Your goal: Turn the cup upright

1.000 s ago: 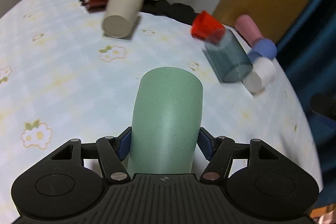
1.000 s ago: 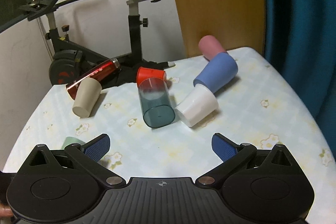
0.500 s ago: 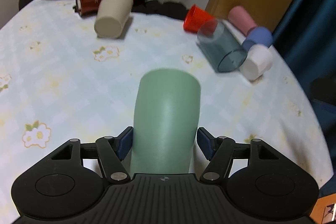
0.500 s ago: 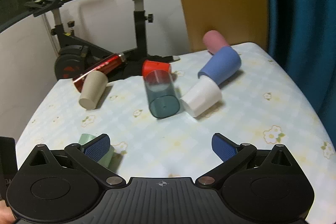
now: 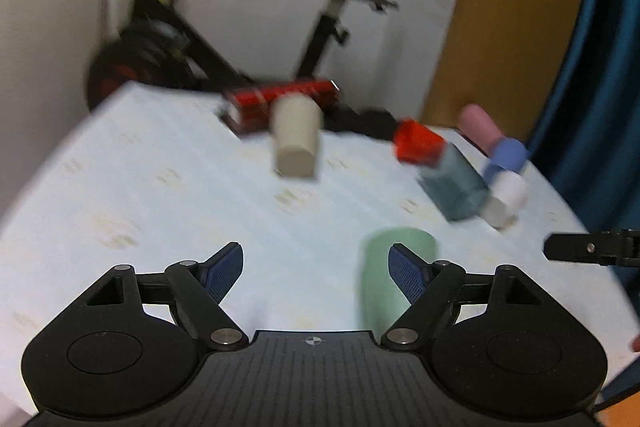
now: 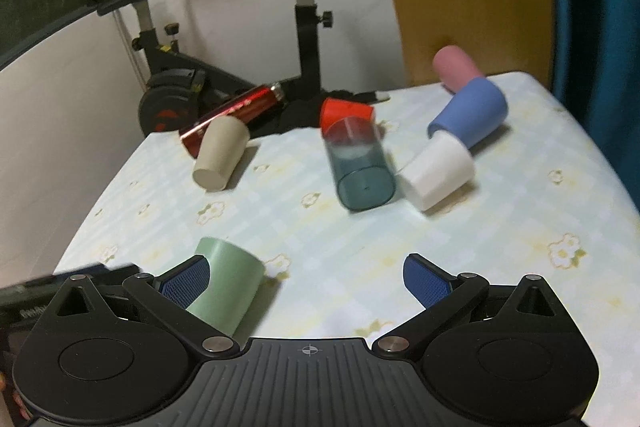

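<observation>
green cup (image 6: 230, 277) apparently free, beside gaping left tongs (image 5: 316, 273)

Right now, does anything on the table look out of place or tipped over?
Yes. Most cups lie on their sides: the beige cup, the teal transparent cup, the white cup and the blue cup. A red bottle also lies flat at the far edge. Nothing looks spilled.
</observation>
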`<state>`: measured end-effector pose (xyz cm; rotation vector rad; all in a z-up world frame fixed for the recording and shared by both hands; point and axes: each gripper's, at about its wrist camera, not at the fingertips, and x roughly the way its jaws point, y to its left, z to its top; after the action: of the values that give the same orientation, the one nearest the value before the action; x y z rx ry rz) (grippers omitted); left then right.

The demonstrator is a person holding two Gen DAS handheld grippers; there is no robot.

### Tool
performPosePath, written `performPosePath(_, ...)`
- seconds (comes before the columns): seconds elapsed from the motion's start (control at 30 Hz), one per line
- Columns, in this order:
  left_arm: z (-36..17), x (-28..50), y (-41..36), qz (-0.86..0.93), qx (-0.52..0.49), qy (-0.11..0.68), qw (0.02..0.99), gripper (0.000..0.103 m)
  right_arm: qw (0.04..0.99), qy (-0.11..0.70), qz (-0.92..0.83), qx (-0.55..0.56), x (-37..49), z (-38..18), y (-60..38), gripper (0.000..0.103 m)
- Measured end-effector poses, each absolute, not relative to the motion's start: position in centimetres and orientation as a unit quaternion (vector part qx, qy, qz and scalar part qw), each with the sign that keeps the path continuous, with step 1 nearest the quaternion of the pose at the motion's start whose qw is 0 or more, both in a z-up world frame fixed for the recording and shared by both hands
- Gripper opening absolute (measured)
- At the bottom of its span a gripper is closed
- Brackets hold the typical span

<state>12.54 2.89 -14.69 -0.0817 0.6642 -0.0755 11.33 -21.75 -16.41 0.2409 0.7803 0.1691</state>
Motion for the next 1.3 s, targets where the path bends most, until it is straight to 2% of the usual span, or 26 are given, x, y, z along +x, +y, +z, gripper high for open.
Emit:
performPosePath(0.53,-13.1,11.7,10.6,0.088,-0.068,0.310,0.944,0.082,0.896,0.426,0.113,0.062,12.9,-18.0,-15.4,0.103)
performPosePath(1.3,-13.6,10.7,12.2,0.097,-0.078,0.324,0.938,0.082,0.863,0.481,0.136,0.079,17.8,-21.0,-12.5,0.098)
